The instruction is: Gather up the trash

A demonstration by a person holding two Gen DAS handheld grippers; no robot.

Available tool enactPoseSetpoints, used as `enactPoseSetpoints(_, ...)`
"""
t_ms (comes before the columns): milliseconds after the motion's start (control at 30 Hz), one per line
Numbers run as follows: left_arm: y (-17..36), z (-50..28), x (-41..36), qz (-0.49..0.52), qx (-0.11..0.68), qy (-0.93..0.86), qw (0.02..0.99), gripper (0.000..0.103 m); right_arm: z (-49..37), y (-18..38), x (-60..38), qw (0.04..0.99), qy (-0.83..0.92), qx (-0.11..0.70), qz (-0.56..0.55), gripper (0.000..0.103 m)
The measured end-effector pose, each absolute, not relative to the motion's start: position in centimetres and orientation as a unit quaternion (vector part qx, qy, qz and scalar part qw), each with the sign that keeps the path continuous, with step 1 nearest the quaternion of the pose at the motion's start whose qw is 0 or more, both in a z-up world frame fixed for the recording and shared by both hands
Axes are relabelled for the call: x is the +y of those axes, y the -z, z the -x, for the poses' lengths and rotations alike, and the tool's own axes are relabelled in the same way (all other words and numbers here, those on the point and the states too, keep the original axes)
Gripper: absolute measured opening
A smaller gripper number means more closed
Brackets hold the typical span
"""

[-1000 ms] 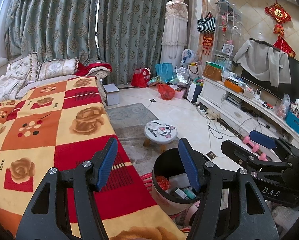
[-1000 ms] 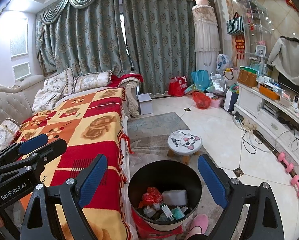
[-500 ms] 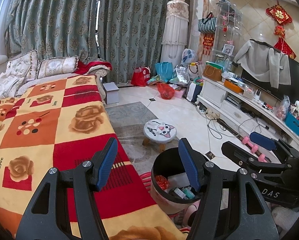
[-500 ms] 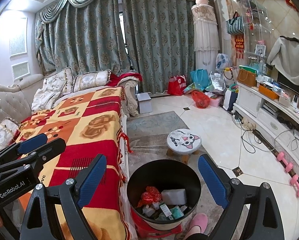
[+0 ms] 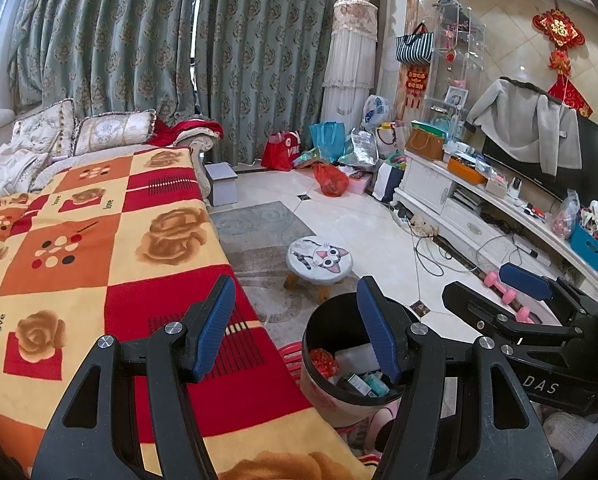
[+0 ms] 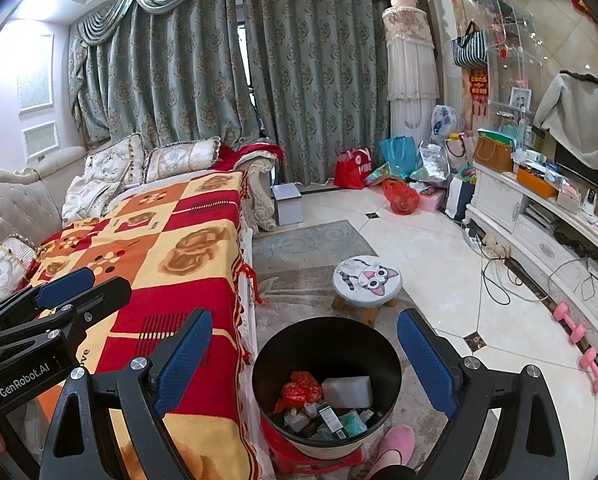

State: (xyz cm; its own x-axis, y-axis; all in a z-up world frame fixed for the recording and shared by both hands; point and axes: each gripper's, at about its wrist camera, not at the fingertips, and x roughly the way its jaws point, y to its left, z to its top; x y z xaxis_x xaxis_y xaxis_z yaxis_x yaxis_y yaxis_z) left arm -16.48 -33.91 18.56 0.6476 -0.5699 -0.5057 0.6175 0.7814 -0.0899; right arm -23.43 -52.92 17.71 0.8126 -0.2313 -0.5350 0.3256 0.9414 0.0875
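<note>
A black trash bin point(image 6: 326, 344) stands on a red stool beside the sofa; it also shows in the left wrist view point(image 5: 331, 320). Inside lie a red wrapper point(image 6: 299, 390), a white block point(image 6: 347, 391) and several small packets. My right gripper point(image 6: 305, 354) is open and empty, its jaws spread over the bin. My left gripper point(image 5: 299, 320) is open and empty, between the blanket edge and the bin. Each gripper shows in the other's view: the right one point(image 5: 515, 292), the left one point(image 6: 71, 288).
A sofa with a red and yellow checked blanket point(image 6: 171, 256) fills the left. A cat-face stool point(image 6: 367, 280) stands beyond the bin on a grey rug. Bags point(image 6: 395, 196) crowd the far curtain. A white TV cabinet point(image 6: 539, 232), cables and pink dumbbells point(image 6: 579, 336) line the right. A pink slipper point(image 6: 395, 446) is below the bin.
Both views have shifted slightly; the bin sits a touch lower and left in the right wrist view. Both grippers stay open and empty.
</note>
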Motion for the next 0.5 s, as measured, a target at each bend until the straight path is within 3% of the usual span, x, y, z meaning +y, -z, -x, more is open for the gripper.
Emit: enactPoseSetpoints(500,-17.0,18.0,-34.6,-0.05,0.271,0.335,0.901,0.062,22.6,-16.7,-52.8,0.944,0.142,0.284,-0.084,0.093)
